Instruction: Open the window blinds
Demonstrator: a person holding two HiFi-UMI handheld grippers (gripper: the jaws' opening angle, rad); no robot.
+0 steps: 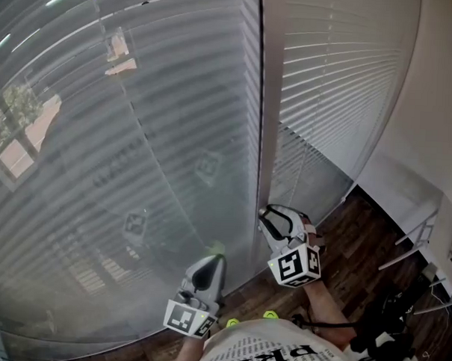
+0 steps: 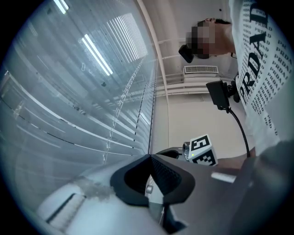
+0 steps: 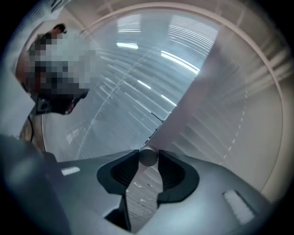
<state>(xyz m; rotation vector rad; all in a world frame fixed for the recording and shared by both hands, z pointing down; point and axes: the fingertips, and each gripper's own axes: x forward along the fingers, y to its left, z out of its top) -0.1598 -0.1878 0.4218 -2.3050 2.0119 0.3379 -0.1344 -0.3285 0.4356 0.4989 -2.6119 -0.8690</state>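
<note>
**A:** Where is the thing we're after?

**B:** The blinds (image 1: pixel 137 150) hang straight ahead. There is a wide one on the left and a narrower blind (image 1: pixel 343 69) to the right, with a pale post (image 1: pixel 266 140) between them. The right claw (image 1: pixel 273 215) is at the foot of that post, clamped on the wand (image 3: pixel 148 156) that tilts the slats. The left claw (image 2: pixel 149 157) has its jaws together on nothing and sits low, just beside the wide blind.

**A:** Are the slats open yet?

**B:** It's hard to tell. The outdoors shows faintly through the left one, but glare blurs it, so I'd call them partly turned at best.

**A:** What could go wrong?

**B:** The wand sits at the very tips of the pads, not deep between them. A quick twist could roll it out, and it would swing against the slats. Pulling it toward us or sideways while twisting would strain its joint at the top. Forcing it past its stop could do the same. The left claw is close enough to dent a slat if it drifts forward.

**A:** Is there room to move?

**B:** It's tight far and right, where the post, the narrower blind and the wall (image 1: pixel 438 110) all close in. Near and left is freer. The wood floor (image 1: pixel 358 234) at near right has a metal rack (image 1: pixel 414 240) and dark gear on it, so stepping that way is risky.
</note>
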